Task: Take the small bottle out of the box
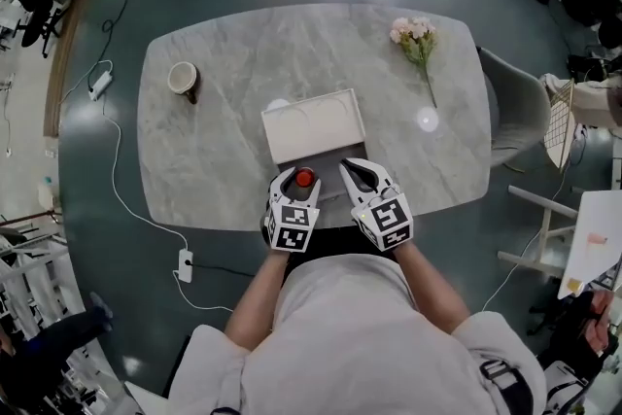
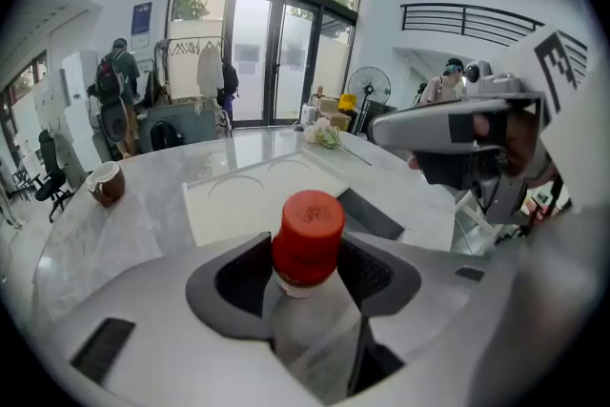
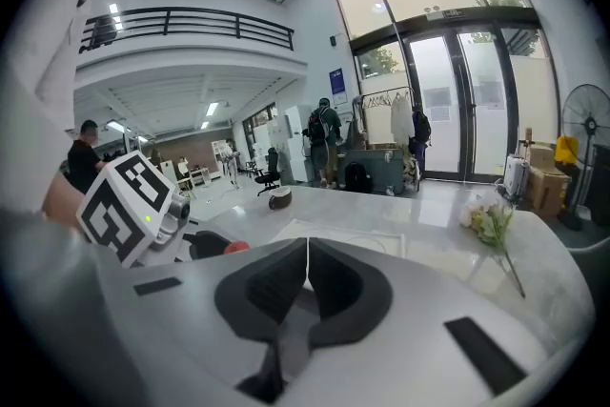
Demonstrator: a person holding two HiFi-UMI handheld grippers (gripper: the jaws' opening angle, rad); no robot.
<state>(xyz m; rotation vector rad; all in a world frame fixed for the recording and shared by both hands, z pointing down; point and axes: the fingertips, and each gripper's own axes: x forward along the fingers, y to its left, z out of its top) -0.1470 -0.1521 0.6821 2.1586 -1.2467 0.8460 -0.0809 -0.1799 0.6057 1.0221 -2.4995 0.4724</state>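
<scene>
Nearest in, the left gripper (image 2: pixel 305 264) has its jaws clamped on the small clear bottle with the red cap (image 2: pixel 307 238), upright between them. Just right, the right gripper (image 3: pixel 306 279) is pressed closed on nothing. Just beyond sits the flat white box (image 1: pixel 292 136) on the grey marble table (image 1: pixel 214 151).

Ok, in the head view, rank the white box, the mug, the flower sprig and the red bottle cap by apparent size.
Largest to smallest:
1. white box
2. flower sprig, long but thin, so close to the mug in area
3. mug
4. red bottle cap, clearly smallest
</scene>
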